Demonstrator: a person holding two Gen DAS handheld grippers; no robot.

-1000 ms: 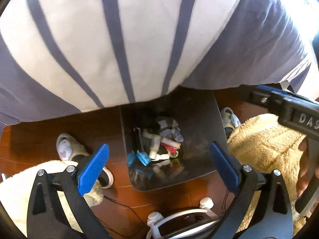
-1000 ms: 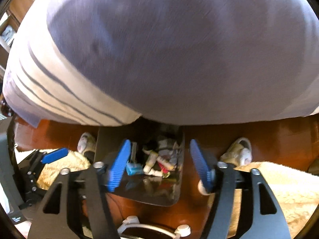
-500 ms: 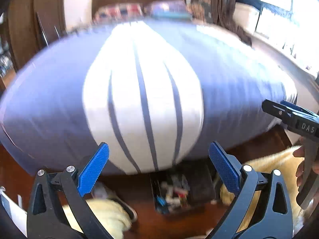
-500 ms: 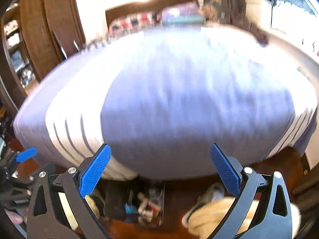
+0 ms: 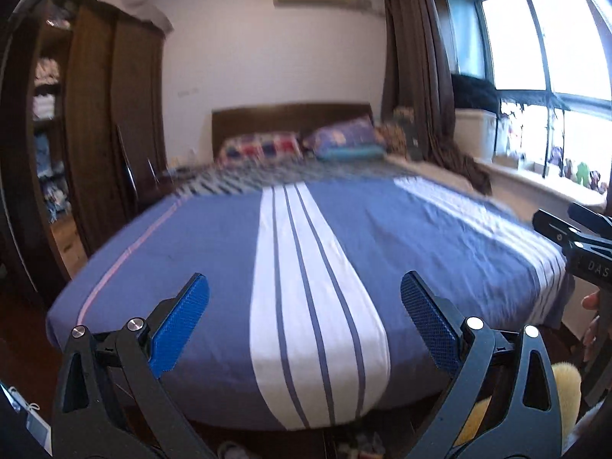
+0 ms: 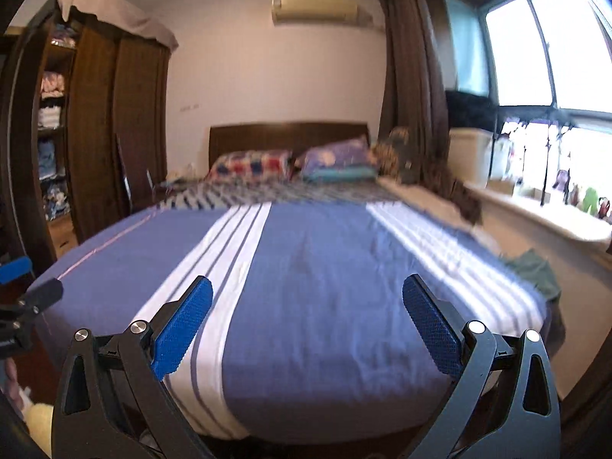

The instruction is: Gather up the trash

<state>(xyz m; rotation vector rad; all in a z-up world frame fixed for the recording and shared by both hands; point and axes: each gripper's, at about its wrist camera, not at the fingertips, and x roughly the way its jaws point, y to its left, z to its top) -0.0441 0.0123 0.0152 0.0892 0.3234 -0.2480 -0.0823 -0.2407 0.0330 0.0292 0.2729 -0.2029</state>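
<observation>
Jaws spread wide and empty on both grippers, raised from the floor to face the bed.

Left gripper (image 5: 304, 319) and right gripper (image 6: 306, 323): jaws apart, nothing between them. A second ago both views looked down into a dark trash bin full of small litter on the floor; now they look level across the bed (image 5: 229, 252), which fills the middle of both frames, with the wardrobe (image 5: 95, 122) at left and the window (image 5: 543, 38) at upper right. The bin (image 5: 363, 445) shows only as a blurred sliver at the bottom edge of the left view, under the bed's foot. No trash is discernible on the bed. Judgement: a deposit appears finished and the search for the next piece is beginning. A green cloth (image 6: 535, 271) lies at the bed's right edge.
</observation>
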